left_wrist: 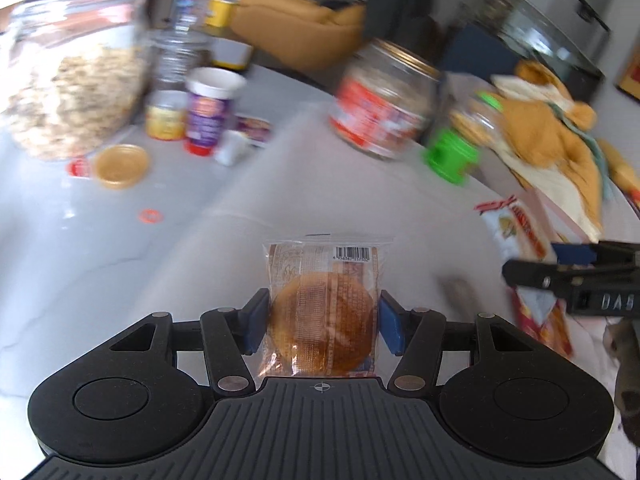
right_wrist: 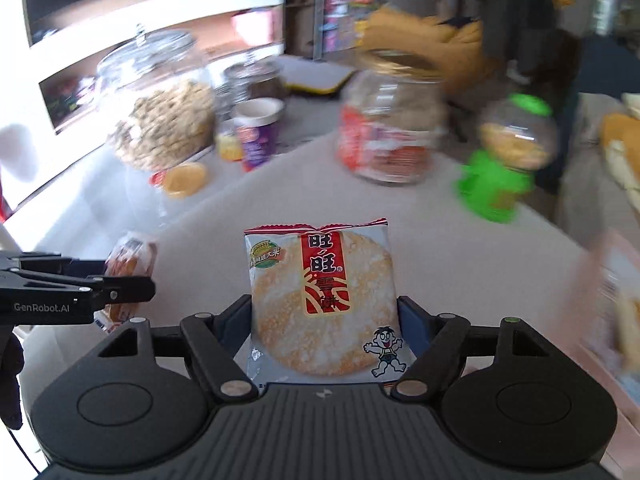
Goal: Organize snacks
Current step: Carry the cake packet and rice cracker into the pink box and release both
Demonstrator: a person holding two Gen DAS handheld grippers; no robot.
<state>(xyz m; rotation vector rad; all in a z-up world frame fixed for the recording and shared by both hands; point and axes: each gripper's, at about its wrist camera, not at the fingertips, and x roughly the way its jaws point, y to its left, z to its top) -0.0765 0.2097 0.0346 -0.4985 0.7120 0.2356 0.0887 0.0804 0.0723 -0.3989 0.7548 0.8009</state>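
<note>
here the left tongs (left_wrist: pixel 322 318) are gripping a clear-wrapped round cake (left_wrist: pixel 323 322), their blue pads (left_wrist: pixel 256 322) pressing on both sides of the wrapper, and the cake is being held above the pale counter (left_wrist: pixel 192 248). the right tongs (right_wrist: pixel 326 320) are clamping a rice cracker pack (right_wrist: pixel 322 300) in the same way, its red label facing the camera and its top edge sticking out past the fingertips. in the right wrist view the left tongs are showing at the left edge, with the cake's wrapper just beyond their tip. in the left wrist view the right tongs are reaching in from the right edge, and the cracker pack is showing blurred around them. farther back on the counter a big glass jar (left_wrist: pixel 72 92) of pale snacks is standing at the left, with a purple cup (left_wrist: pixel 210 112), a small yellow tub (left_wrist: pixel 166 116) and a tan lid (left_wrist: pixel 120 166) lying near it. a jar with a red label (left_wrist: pixel 384 104) is standing in the middle, tilted in the blur, and just to its right is a green-capped jar (left_wrist: pixel 468 136) of round biscuits. an orange cloth (left_wrist: pixel 548 132) is lying bunched at the far right. much of the background is smeared, so small labels cannot be read.
</note>
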